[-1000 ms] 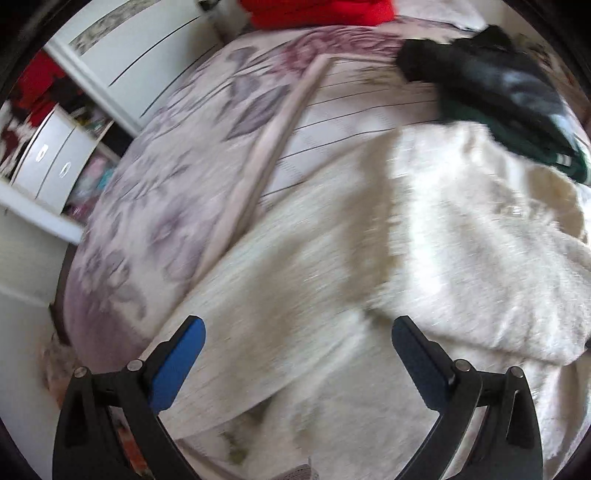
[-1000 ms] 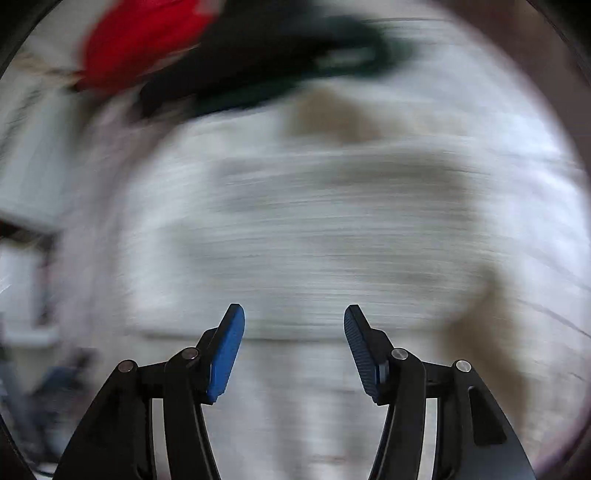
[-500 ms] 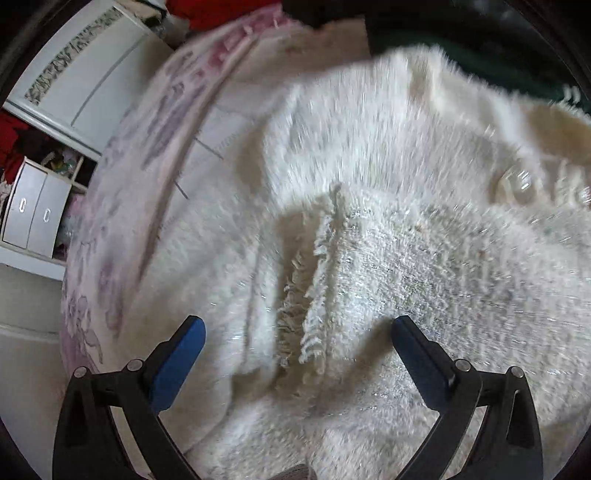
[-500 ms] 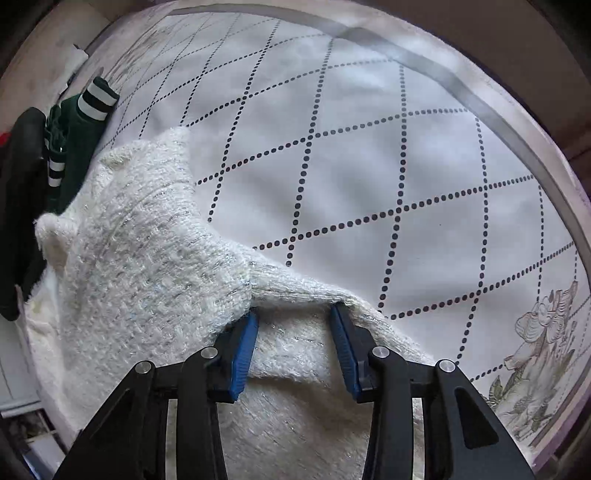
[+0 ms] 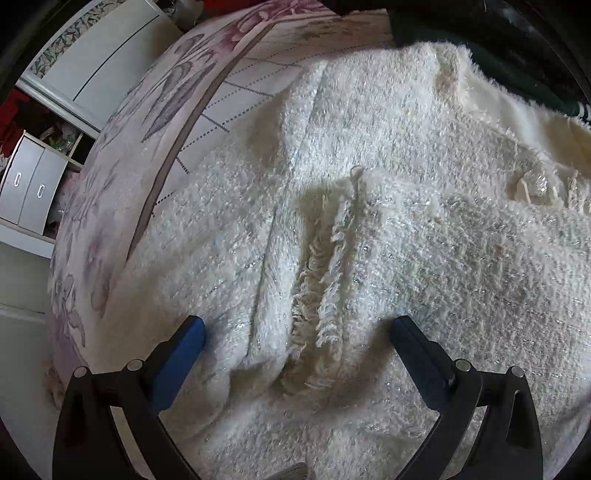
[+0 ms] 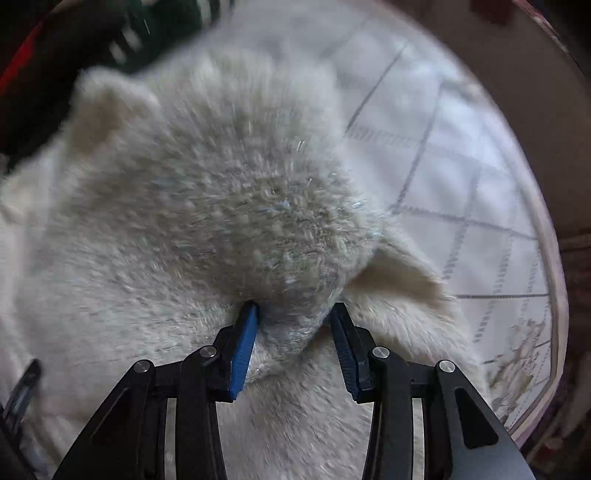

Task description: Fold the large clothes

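- A home bedroom: a bed under a white quilted cover with dotted diamond lines (image 6: 461,177) and purple floral border (image 5: 92,221).
- Far left, a white wardrobe (image 5: 103,55) and small white drawers (image 5: 27,184) (clutter above them).

Left gripper (image 5: 297,328) wide, right gripper (image 6: 293,314) clamped

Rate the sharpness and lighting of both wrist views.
Left wrist view: sharp, soft daylight, silver threads glint on the fluffy white knitted garment; fisheye bends the floral bedspread. Right wrist view: motion-blurred, garment fibres smeared, dark green striped clothing indistinct; right gripper stays crisp.
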Demonstrator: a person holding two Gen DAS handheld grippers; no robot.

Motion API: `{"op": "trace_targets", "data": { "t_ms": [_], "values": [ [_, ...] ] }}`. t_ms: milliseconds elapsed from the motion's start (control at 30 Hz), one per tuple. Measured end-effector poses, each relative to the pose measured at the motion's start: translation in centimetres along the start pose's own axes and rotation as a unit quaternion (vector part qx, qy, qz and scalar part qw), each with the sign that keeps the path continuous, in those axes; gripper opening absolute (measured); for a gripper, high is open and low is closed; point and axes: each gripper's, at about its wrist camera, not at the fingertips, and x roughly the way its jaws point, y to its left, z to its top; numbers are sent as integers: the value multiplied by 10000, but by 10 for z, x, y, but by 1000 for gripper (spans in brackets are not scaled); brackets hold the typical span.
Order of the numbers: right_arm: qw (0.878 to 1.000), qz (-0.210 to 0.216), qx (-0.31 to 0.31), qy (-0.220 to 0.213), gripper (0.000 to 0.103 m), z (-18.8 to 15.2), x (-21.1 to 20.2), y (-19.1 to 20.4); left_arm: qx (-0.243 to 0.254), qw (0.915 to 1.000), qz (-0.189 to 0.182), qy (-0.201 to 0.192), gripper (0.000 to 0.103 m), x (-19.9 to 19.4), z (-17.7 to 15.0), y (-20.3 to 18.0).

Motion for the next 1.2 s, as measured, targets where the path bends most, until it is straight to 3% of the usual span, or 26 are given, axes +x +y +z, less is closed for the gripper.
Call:
{"op": "trace_targets", "data": {
  "t_ms": [133, 233, 367, 400, 500, 600, 833, 900, 1033, 1067, 1133, 1167, 1200],
  "values": [
    [9959, -641, -597, -224, 47, -18, -22, 35, -371, 9990, -253, -67, 103, -24, -10, 18],
    [9902, -687, -1151, -402, 67, -46, -45, 67, -921, 9950, -388, 68, 103, -44, -28, 55],
    [9822, -587, -1715, -494, 81, -83, -69, 110, -1612, 9861, -173, 376, 103, -62, -75, 114],
    [9811, -551, -1793, -484, 87, -47, -75, 105, -1753, 9834, -98, 467, 103, -65, -89, 128],
    [9753, -466, -2096, -522, 89, -56, -87, 131, -2280, 9705, 155, 767, 103, -68, -132, 171],
    [9682, -347, -2418, -539, 89, -57, -99, 148, -2866, 9511, 367, 1096, 103, -64, -174, 210],
    [9560, 3, -2922, -278, 89, -84, -101, 168, -4330, 8860, 479, 1587, 103, -36, -259, 292],
    [9499, 0, -3113, -280, 89, -97, -98, 171, -4626, 8705, 188, 1671, 103, -23, -269, 304],
    [9393, -166, -3419, -232, 89, -125, -88, 181, -5531, 8115, -947, 1629, 103, 6, -285, 320],
    [9393, -184, -3422, -159, 89, -131, -84, 183, -5641, 8031, -1081, 1584, 103, 11, -285, 323],
    [9393, -208, -3425, -70, 89, -141, -82, 192, -5785, 7935, -1251, 1415, 96, 21, -280, 327],
    [9394, -219, -3422, -38, 89, -146, -80, 195, -5803, 7938, -1221, 1349, 90, 26, -276, 329],
    [9397, -218, -3414, -14, 89, -147, -77, 196, -5789, 7964, -1150, 1314, 74, 31, -271, 331]
  ]
}}
